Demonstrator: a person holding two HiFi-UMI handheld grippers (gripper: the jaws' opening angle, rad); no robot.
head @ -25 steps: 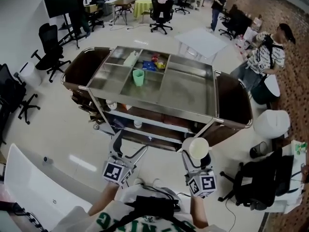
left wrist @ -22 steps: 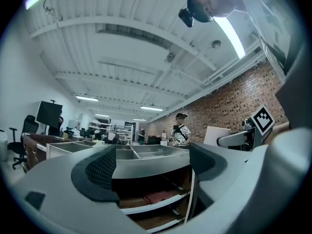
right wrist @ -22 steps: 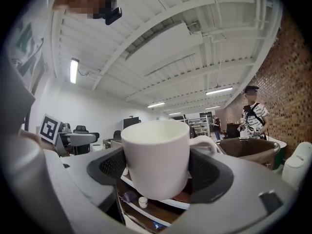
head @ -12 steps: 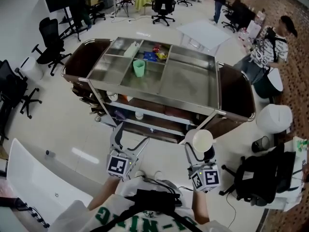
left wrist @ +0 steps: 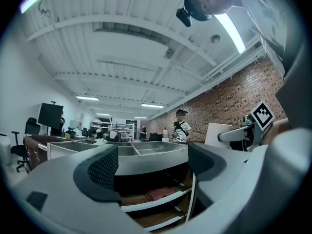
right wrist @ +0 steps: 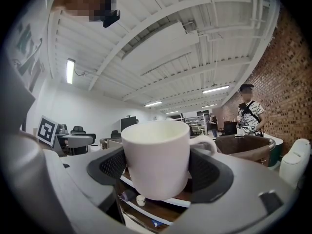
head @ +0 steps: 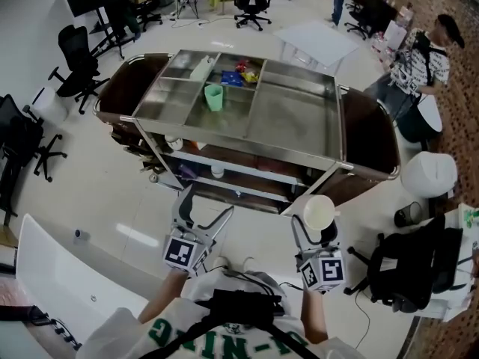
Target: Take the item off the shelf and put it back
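Observation:
A white mug [head: 318,212] is held upright in my right gripper [head: 319,229], whose pads press on its sides; in the right gripper view the mug [right wrist: 156,156] fills the space between the jaws, its handle pointing right. My left gripper [head: 203,221] stands open and empty, at the mug's left. Both hang in front of a steel cart [head: 329,167] whose lower shelves [head: 247,172] face me. In the left gripper view the cart's top tray [left wrist: 146,155] and brown shelves show between the open jaws of the left gripper [left wrist: 153,165].
On the cart top stand a green cup [head: 214,96] and some small items [head: 239,75]. A small white cup [head: 217,172] sits on a shelf. Office chairs [head: 75,51] stand left, a person [head: 423,58] far right, a black bag on a chair [head: 408,264] near right.
The head view has crept closer to the cart, and both grippers sit a little lower in the picture. The mug stays held in the right gripper; the left stays open.

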